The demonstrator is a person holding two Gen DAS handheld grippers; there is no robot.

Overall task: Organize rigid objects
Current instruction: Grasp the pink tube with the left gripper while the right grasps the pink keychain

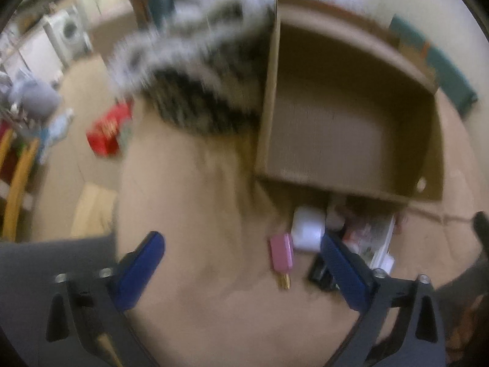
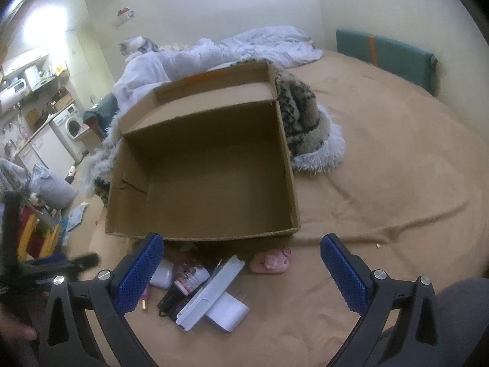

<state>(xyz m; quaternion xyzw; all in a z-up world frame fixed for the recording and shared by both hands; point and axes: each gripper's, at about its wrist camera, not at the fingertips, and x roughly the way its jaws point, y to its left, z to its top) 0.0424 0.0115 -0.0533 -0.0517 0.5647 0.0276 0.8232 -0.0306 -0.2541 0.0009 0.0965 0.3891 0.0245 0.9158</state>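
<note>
A pile of small items (image 2: 201,287) is heaped on the bed just in front of the empty cardboard box (image 2: 201,165). Both the left gripper (image 1: 241,272) and right gripper (image 2: 241,272) are held wide and empty. The pile lies toward the right gripper's left finger, apparently the nearer.

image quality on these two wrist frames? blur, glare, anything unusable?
Left wrist: heavy motion blur; the cardboard box and patterned blanket are smeared, and the pink item is soft-edged. Right wrist: sharp; the box and white charger read clearly, with blown-out glare on the wall top left. Both: strong fisheye bending and dark corner vignetting.
</note>
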